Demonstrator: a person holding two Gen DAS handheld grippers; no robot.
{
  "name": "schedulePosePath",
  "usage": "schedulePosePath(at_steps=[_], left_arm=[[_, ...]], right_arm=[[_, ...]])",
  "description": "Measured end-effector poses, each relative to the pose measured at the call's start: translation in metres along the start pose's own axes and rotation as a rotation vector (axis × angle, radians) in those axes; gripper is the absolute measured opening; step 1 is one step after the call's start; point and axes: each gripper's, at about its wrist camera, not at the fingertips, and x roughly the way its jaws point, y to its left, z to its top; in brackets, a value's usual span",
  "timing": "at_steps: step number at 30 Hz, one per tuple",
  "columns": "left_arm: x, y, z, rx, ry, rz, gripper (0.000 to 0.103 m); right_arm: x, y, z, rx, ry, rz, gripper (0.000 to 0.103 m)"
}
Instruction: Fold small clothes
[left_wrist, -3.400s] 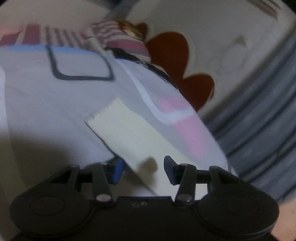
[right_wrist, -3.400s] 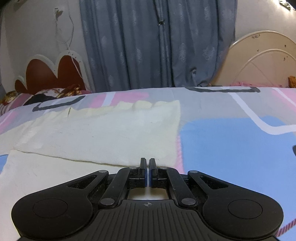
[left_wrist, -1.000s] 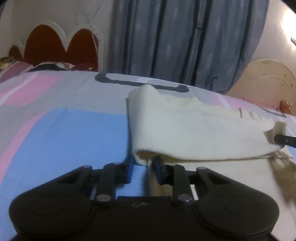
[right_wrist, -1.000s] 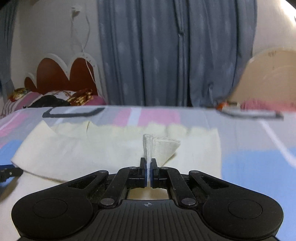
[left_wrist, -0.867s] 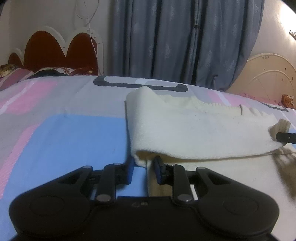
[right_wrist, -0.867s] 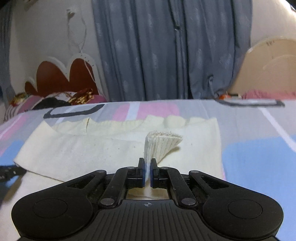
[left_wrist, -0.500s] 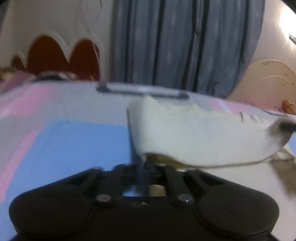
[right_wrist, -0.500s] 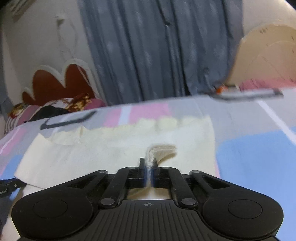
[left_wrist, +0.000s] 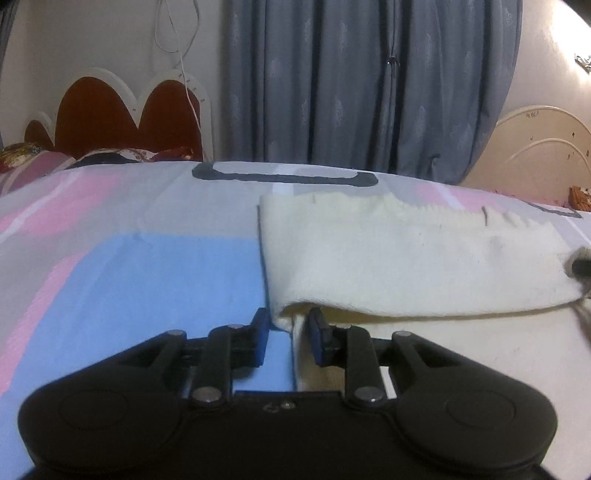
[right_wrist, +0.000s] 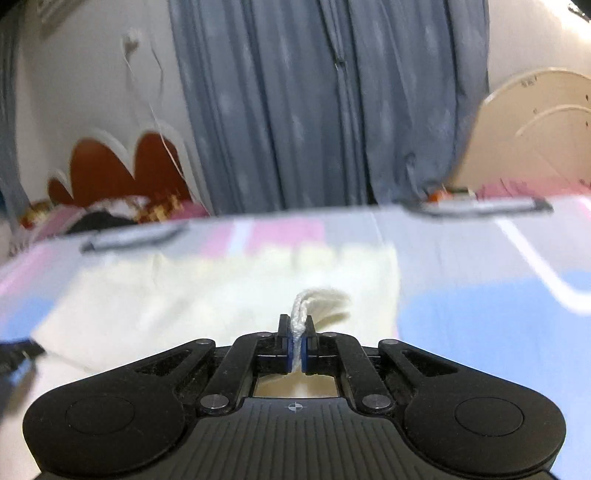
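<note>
A cream knitted garment lies on the bed, its near part folded over into a long band. My left gripper sits at the fold's near left corner. Its jaws are opening, and the corner lies loose between the blue pads without being pressed. My right gripper is shut on a bunched edge of the same garment, at the band's right end. Its tip shows at the right edge of the left wrist view as the right gripper. The left gripper appears blurred at the far left of the right wrist view.
The bed sheet is patterned in blue, pink and grey. Behind it stand a red scalloped headboard with pillows, blue curtains and a cream footboard at the right.
My left gripper's jaws closed on the fold's corner and have parted again. The right gripper has shifted sideways with the pinched edge, which now sits lower.
</note>
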Motion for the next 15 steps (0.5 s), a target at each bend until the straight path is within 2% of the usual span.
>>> schedulePosePath(at_steps=[6, 10, 11, 15], left_arm=[[-0.001, -0.003, 0.002, 0.012, -0.008, 0.011, 0.020], [0.000, -0.005, -0.001, 0.020, 0.005, 0.022, 0.020], [0.000, -0.005, -0.001, 0.021, 0.008, 0.022, 0.020], [0.000, -0.005, 0.001, 0.027, 0.024, 0.010, 0.016]], right_arm=[[-0.002, -0.008, -0.004, 0.001, 0.011, -0.003, 0.003], [-0.019, -0.004, 0.020, -0.009, -0.108, -0.005, 0.003], [-0.019, -0.005, 0.021, -0.006, -0.109, -0.015, 0.003], [0.005, -0.018, 0.002, 0.006, 0.050, -0.044, 0.003]])
